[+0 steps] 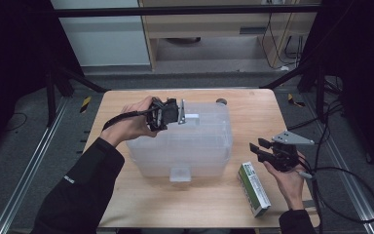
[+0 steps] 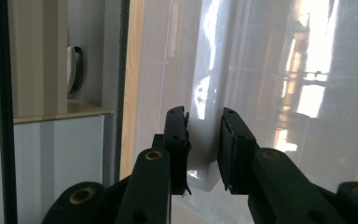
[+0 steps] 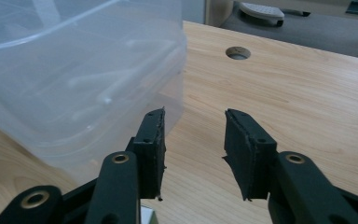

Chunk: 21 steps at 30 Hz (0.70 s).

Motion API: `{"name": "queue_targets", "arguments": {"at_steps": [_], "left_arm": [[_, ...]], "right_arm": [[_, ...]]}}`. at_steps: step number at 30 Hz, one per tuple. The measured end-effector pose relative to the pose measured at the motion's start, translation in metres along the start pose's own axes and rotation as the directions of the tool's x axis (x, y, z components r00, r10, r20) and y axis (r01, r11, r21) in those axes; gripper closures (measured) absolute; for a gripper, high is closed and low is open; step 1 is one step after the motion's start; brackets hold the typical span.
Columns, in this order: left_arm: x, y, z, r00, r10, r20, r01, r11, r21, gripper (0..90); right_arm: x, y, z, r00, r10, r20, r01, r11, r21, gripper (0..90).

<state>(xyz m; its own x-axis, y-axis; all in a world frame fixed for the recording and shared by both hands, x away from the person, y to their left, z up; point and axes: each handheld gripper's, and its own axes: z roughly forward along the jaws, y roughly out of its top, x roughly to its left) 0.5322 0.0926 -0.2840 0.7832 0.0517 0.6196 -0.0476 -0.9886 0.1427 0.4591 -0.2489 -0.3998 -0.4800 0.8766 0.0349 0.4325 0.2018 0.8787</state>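
Note:
A large translucent plastic box [image 1: 195,144] stands in the middle of the wooden table [image 1: 253,112]. It carries one white clip [image 1: 192,118] on its far left side and another [image 1: 180,174] on its near side. My left gripper [image 1: 184,116] is shut on the far clip [image 2: 204,154], with a black pad pressing on each side of it [image 2: 204,116]. My right gripper [image 1: 256,147] hovers to the right of the box, jaws open and empty. In the right gripper view [image 3: 193,116] the box [image 3: 74,79] lies just left of the jaws.
A green and white carton [image 1: 254,187] lies flat on the table near the front right, below my right hand. A round hole [image 3: 237,52] is cut in the tabletop behind the box. Cables trail off the table's right side, and black frame bars flank the table.

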Motion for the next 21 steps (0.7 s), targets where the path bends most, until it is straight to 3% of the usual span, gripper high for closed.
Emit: {"name": "queue_targets", "arguments": {"at_steps": [10,21], "left_arm": [[0.003,0.0,-0.001,1.0,-0.006,0.0,0.006,1.0,0.002,73.8],[0.008,-0.001,-0.001,0.9998,-0.017,-0.003,0.017,0.9998,-0.01,73.5]], "right_arm": [[0.013,0.013,0.001,0.9992,-0.011,-0.038,0.011,1.0,0.01,66.9],[0.015,0.017,0.002,0.9979,-0.002,-0.065,0.004,1.0,0.024,79.4]]}}
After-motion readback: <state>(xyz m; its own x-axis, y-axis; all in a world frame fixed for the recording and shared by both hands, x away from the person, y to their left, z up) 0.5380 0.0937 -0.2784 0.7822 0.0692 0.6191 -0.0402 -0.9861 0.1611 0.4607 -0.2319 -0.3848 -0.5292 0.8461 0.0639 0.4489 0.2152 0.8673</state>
